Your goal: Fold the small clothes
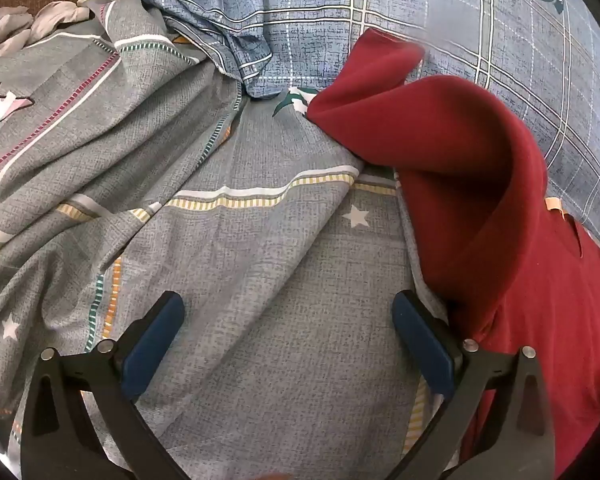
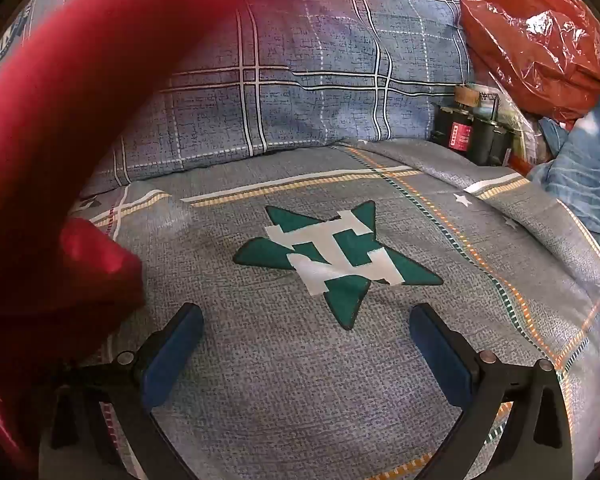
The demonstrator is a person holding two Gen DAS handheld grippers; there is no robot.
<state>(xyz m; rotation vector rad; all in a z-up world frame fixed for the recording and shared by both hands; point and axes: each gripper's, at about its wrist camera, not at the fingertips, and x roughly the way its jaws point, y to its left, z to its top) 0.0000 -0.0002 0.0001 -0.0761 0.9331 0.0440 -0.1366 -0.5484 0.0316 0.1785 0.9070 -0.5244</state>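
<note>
- Left gripper (image 1: 288,320): pitched steeply down at the grey sheet (image 1: 284,264), jaws spread wide, nothing between the blue pads (image 1: 156,344). Pads hover over bare sheet; can't tell if they touch it.
- Right gripper (image 2: 306,336): same steep downward pitch, jaws wide apart, empty. Aimed at the sheet just below the green star print (image 2: 340,256).
- Red garment (image 1: 480,200): in the left view, lies rumpled on the sheet to the right, one fold standing up, its edge just beside the right-hand pad. In the right view it fills the left side, blurred, close to the lens.
- Blue plaid pillow (image 2: 300,92) behind the sheet in both views.
- Red plastic bag (image 2: 540,32) and dark containers (image 2: 468,132) at far right, well apart from the garment.
</note>
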